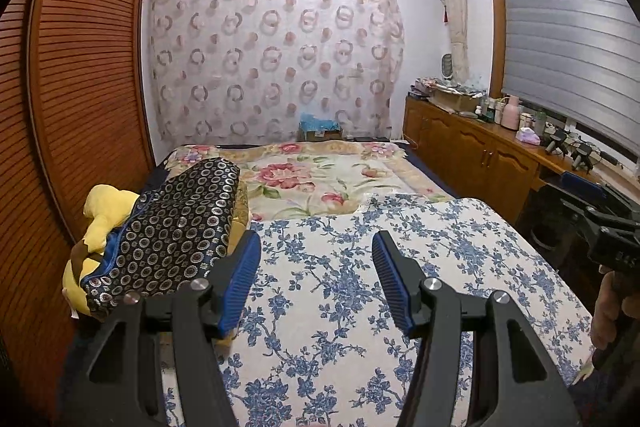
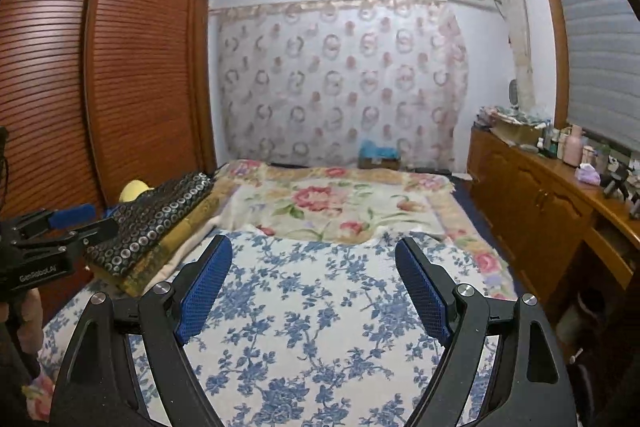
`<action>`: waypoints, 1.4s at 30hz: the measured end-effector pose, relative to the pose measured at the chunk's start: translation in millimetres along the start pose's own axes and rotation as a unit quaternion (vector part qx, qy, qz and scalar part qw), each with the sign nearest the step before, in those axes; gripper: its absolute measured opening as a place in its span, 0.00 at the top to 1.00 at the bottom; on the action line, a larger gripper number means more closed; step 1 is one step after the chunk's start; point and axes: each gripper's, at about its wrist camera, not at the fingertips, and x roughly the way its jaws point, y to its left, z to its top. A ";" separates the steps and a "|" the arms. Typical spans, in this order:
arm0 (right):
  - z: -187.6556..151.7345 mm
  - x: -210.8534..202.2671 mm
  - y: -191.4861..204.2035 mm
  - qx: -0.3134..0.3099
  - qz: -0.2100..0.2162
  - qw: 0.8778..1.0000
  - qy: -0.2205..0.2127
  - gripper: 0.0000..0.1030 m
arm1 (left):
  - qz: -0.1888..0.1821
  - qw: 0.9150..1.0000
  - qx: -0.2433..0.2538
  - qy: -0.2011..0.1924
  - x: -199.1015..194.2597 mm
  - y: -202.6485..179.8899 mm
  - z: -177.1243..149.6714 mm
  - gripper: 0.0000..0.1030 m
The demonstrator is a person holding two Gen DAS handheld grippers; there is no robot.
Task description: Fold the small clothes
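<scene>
A white cloth with blue flowers (image 1: 360,291) lies spread flat on the bed in front of me; it also shows in the right wrist view (image 2: 320,307). My left gripper (image 1: 316,247) is open and empty, held above the cloth's near part. My right gripper (image 2: 314,251) is open and empty above the same cloth. The right gripper shows at the right edge of the left wrist view (image 1: 600,223), and the left gripper at the left edge of the right wrist view (image 2: 60,227). No small garment is plainly visible.
A floral blanket (image 1: 320,179) covers the far bed. A dark circle-patterned pillow (image 1: 176,227) and a yellow plush toy (image 1: 104,215) lie at the left by the slatted wardrobe (image 1: 88,67). A wooden cabinet (image 1: 472,143) with bottles runs along the right.
</scene>
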 end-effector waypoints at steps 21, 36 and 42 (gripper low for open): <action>-4.6 3.4 -1.2 0.005 -0.003 1.000 0.003 0.17 | 0.011 1.000 0.002 -0.010 -10.5 -2.0 -3.7 0.44; -4.3 3.4 -1.9 0.005 -0.002 1.000 0.003 0.17 | 0.014 1.000 0.001 -0.011 -13.4 -4.8 -2.7 0.44; -4.5 3.0 -2.3 0.005 -0.002 1.000 0.003 0.17 | 0.015 1.000 0.000 -0.011 -14.4 -5.1 -1.4 0.44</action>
